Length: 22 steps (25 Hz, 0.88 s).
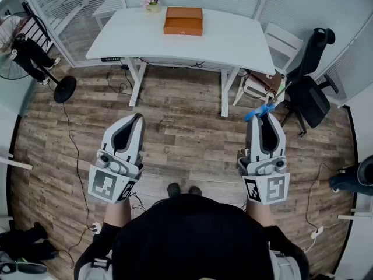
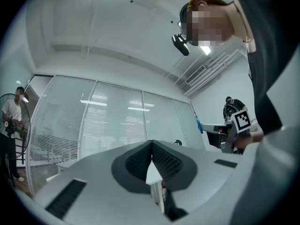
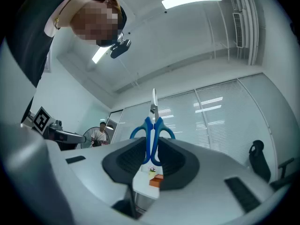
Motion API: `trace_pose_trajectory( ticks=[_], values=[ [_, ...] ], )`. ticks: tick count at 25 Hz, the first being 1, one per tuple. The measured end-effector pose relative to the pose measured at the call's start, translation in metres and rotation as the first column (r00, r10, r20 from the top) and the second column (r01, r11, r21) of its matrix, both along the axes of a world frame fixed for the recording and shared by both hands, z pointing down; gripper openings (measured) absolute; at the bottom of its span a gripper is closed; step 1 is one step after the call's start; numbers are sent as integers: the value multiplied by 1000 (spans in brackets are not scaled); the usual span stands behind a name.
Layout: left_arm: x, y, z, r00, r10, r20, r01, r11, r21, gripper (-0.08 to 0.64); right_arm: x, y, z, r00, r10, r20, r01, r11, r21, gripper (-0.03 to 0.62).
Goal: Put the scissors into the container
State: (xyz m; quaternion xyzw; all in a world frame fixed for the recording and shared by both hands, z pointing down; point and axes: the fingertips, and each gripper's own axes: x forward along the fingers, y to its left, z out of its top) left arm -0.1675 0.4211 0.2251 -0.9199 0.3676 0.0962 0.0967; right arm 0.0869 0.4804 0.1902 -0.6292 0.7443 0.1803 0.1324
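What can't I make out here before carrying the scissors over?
Orange container: head view, too distant to tell open or lidded; right gripper view, partly hidden behind the right claw.
Scissors: head view shows only blue handles; blades too small to see.
Left claw: shut, blocking most of its own view ahead.

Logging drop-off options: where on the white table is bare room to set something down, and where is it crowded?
On the table, the right half past the orange box and the left end are bare. Only the back edge is crowded: flower pot beside the box.
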Motion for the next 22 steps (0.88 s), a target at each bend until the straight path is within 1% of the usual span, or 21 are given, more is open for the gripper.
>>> trace_pose_trajectory(
  ticks=[5, 9, 12, 16, 22],
  values=[
    [-6, 3, -2, 1000, 0, 0, 0, 1000, 3, 12, -5, 3, -3, 1000, 2, 3, -2, 1000, 3, 86],
    [-8, 5, -6, 1000, 12, -24, -12, 1000, 7, 12, -9, 2, -2, 1000, 2, 4, -2, 1000, 0, 86],
    [-13, 4, -2, 1000, -2, -7, 2, 1000, 1, 12, -12, 1, -2, 1000, 2, 5, -2, 1000, -1, 86],
    [-17, 2, -2, 1000, -6, -16, 6, 1000, 1, 12, -15, -1, -2, 1000, 1, 1, -1, 1000, -2, 87],
    [-23, 1, -7, 999, 13, -46, -13, 1000, 8, 12, -21, -5, -1, 1000, 3, 13, -3, 1000, -2, 87]
  ],
)
